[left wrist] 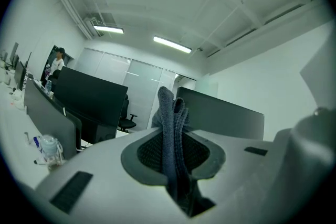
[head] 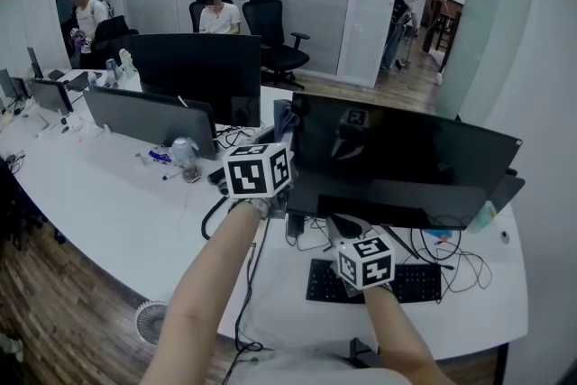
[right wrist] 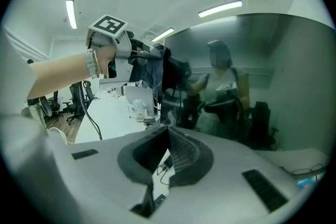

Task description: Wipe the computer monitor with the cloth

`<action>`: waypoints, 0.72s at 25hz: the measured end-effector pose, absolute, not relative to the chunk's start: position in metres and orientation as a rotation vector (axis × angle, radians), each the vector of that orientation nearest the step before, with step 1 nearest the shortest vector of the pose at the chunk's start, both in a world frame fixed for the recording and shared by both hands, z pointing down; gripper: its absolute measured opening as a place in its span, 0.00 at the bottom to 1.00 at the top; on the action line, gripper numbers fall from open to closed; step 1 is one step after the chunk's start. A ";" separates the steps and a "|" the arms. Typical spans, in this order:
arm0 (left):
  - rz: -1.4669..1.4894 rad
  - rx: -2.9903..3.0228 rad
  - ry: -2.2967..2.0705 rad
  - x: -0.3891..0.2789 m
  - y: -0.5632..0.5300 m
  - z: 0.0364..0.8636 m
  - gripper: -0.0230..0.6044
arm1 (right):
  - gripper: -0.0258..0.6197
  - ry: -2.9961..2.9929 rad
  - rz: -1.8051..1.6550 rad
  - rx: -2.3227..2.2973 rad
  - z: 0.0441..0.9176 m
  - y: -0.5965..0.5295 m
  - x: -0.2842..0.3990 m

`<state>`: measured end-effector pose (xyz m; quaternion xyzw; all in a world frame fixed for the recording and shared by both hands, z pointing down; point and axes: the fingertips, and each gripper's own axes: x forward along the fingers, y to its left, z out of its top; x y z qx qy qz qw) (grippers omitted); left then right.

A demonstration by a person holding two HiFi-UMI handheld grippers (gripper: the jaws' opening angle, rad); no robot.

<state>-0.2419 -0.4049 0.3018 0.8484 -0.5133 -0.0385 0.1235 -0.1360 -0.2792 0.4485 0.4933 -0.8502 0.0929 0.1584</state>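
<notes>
At the monitor's (head: 397,162) upper left corner, left tongs (left wrist: 173,136) clench the folded cloth (left wrist: 169,107); its long axis runs along the jaws, free end pointing up. Right tongs (right wrist: 168,136) closed, empty.

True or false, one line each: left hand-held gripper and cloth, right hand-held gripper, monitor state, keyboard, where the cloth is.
1. The left hand-held gripper is shut on the cloth. True.
2. The right hand-held gripper holds a second cloth. False: nothing is between its jaws.
3. The monitor is lit. False: the screen is dark and only shows reflections.
4. A keyboard lies on the desk below the monitor. True.
5. The cloth is at the monitor's right edge. False: it is up by the left edge.
</notes>
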 end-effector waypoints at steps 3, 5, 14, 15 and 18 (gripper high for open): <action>-0.114 2.498 -1.505 -0.242 -0.406 0.291 0.14 | 0.05 -2.427 0.269 1.413 0.451 -0.279 -0.136; -0.122 2.511 -1.508 -0.242 -0.407 0.284 0.14 | 0.05 -2.426 0.273 1.411 0.453 -0.278 -0.137; -0.186 2.538 -1.506 -0.242 -0.409 0.252 0.14 | 0.05 -2.423 0.271 1.409 0.453 -0.278 -0.139; -0.191 2.540 -1.506 -0.242 -0.408 0.251 0.14 | 0.05 -2.424 0.271 1.408 0.454 -0.278 -0.140; -0.206 2.543 -1.508 -0.242 -0.408 0.246 0.14 | 0.05 -2.425 0.269 1.405 0.454 -0.277 -0.142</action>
